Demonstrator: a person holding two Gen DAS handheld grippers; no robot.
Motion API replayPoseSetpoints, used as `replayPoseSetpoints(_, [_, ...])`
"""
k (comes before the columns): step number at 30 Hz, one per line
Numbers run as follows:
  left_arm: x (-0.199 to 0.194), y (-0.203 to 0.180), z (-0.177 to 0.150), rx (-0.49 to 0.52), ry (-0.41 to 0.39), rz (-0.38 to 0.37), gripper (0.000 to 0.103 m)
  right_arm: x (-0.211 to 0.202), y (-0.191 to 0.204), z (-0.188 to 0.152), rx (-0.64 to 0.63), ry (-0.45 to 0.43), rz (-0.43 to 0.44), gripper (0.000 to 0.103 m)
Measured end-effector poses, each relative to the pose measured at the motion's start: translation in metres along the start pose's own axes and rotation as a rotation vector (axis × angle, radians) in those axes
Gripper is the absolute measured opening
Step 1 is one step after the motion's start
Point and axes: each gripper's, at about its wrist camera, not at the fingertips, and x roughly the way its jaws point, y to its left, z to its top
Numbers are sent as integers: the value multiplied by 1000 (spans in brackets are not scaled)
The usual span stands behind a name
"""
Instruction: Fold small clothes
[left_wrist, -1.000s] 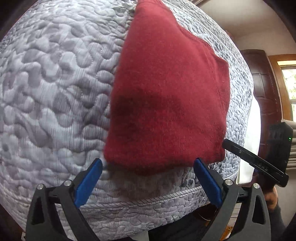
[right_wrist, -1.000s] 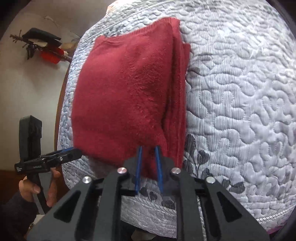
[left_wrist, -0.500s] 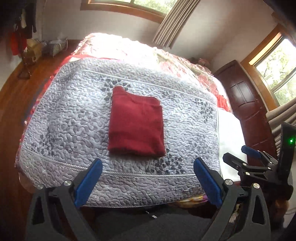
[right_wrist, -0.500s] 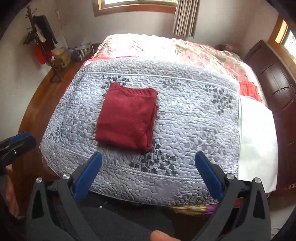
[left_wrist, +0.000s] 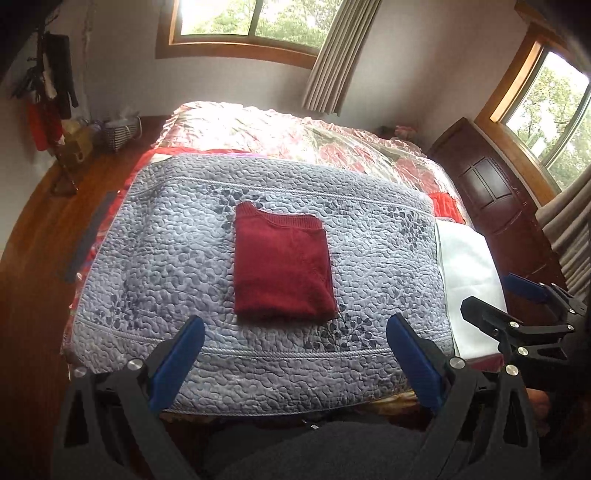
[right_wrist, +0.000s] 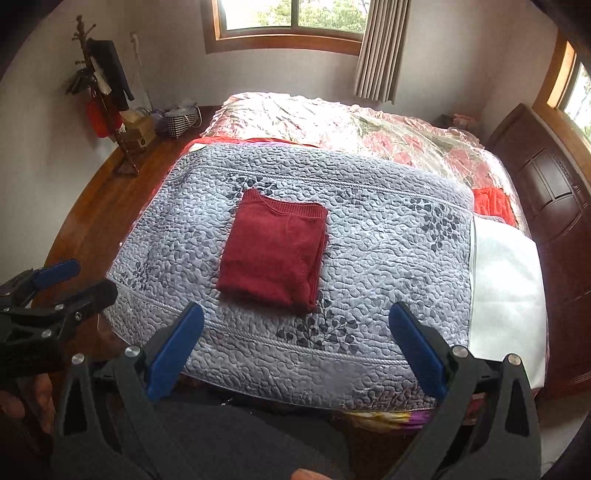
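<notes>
Both grippers, left (left_wrist: 295, 354) and right (right_wrist: 295, 343), are spread wide and empty, held back off the quilt's (left_wrist: 147, 266) near edge. The folded sweater (left_wrist: 282, 267) lies mid-quilt ahead, long axis running away, neither gripper clearly nearer

Two identical handheld grippers. Left gripper (left_wrist: 295, 354): black plastic frame with triangular cut-outs, silver round screw heads at the pivots, blue flat pads (left_wrist: 177, 363) on the fingers. Right gripper (right_wrist: 295, 352): same black frame, silver screws, blue pads (right_wrist: 415, 349). Dark grey trousers (left_wrist: 332, 452) below.
</notes>
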Motion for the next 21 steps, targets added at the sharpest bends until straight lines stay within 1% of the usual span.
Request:
replayPoseSetpoints(4, [1, -3, -6, 5, 10, -5, 99, -1, 2, -2, -1, -5, 11, 100])
replayPoseSetpoints(8, [2, -8, -9, 26, 15, -5, 99, 1, 1, -3, 16, -2, 4, 100])
replayPoseSetpoints(13, [3, -11, -8, 36, 21, -7, 99, 6, -2, -3, 40, 8, 0, 100])
replayPoseSetpoints(16, [5, -13, -7, 37, 26, -16, 99, 8, -6, -4, 57, -6, 17, 100])
replayPoseSetpoints(21, [7, -12, -5, 36, 25, -18, 99, 14, -4, -1, 43, 4, 5, 99])
